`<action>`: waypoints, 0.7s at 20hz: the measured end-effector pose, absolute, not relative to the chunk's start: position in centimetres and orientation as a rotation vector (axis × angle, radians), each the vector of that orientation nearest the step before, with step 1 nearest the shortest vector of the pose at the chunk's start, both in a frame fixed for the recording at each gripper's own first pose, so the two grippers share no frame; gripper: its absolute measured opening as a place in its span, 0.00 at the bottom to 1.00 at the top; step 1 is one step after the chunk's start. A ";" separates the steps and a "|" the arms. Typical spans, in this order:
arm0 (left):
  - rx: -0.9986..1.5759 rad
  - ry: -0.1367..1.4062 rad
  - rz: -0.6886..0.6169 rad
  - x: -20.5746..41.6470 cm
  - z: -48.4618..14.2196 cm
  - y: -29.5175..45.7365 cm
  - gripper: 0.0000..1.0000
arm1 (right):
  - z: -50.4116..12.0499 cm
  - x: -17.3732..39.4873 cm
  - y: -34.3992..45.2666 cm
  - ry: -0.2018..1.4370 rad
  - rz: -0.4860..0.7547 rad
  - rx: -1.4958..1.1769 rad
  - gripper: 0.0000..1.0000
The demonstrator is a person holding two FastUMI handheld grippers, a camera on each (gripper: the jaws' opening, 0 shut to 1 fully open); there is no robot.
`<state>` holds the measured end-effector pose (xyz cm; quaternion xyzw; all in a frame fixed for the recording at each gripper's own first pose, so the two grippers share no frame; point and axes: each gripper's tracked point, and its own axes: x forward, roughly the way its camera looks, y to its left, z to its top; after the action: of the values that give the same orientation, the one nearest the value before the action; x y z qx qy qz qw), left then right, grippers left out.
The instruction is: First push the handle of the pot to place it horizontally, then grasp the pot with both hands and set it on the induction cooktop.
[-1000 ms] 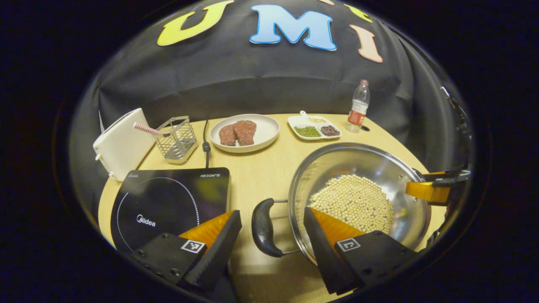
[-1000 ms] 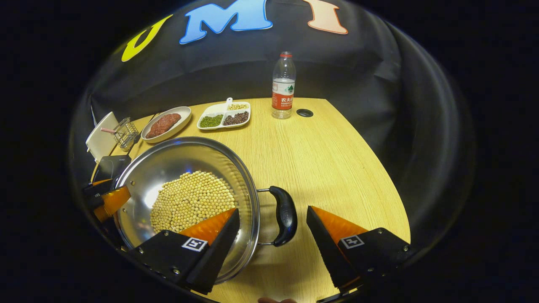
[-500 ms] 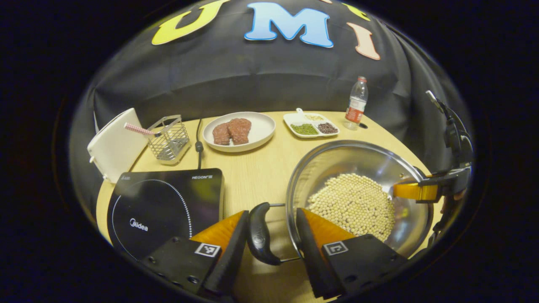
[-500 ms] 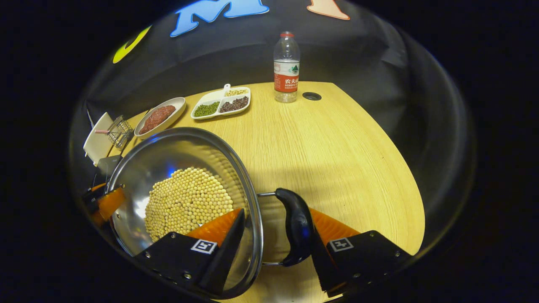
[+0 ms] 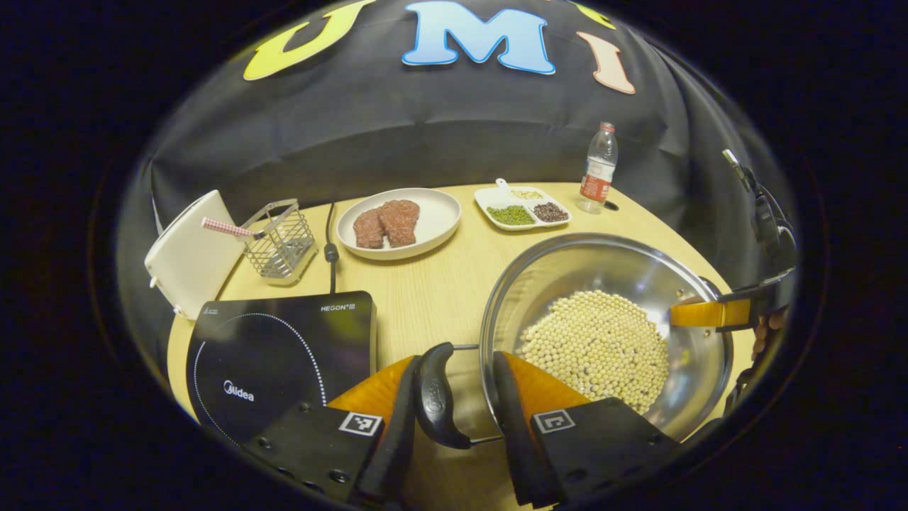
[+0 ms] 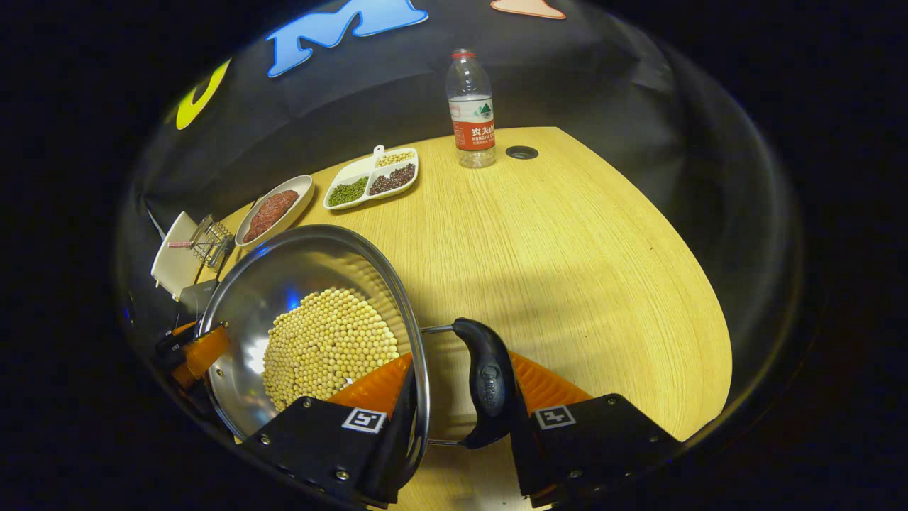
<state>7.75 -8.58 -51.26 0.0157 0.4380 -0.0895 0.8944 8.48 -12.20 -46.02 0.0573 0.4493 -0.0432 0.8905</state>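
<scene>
The steel pot [image 5: 589, 266] holds soybeans [image 5: 599, 348] and sits at the right of the wooden table, just right of the black induction cooktop [image 5: 269, 351]. My left gripper [image 5: 452, 408] is shut on the pot's near black handle [image 5: 434, 397], one finger outside the handle and the other inside the rim. In the right gripper view, my right gripper [image 6: 461, 411] clamps the pot's [image 6: 305, 262] opposite handle [image 6: 488, 383] the same way. Each gripper also appears across the pot: the right gripper [image 5: 709, 314] and the left gripper [image 6: 202, 351].
Behind the pot are a plate of meat [image 5: 440, 213], a divided dish of beans [image 5: 525, 211] and a water bottle [image 5: 598, 170]. A wire basket [image 5: 284, 238], a white box [image 5: 188, 252] and a cable [image 5: 330, 245] lie behind the cooktop. The table's round edge is close at the right.
Both grippers went from open around the pot's handles to shut on them. Each moved in closer, so handle and rim now sit tight between the fingers.
</scene>
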 end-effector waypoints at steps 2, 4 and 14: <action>0.029 0.918 -0.182 7.5 -51.2 -8.5 0.60 | -46.0 8.6 -12.1 0.933 -0.088 0.113 0.61; 0.022 0.914 -0.177 7.4 -50.7 -8.3 0.60 | -45.9 8.6 -11.9 0.930 -0.082 0.109 0.61; 0.016 0.875 -0.174 6.7 -46.0 -5.9 0.60 | -42.0 6.8 -9.7 0.893 -0.070 0.111 0.61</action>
<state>6.67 -5.85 -45.97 0.0077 0.4230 -0.0840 0.9022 6.78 -9.73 -41.97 0.0536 0.4317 -0.0340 0.8998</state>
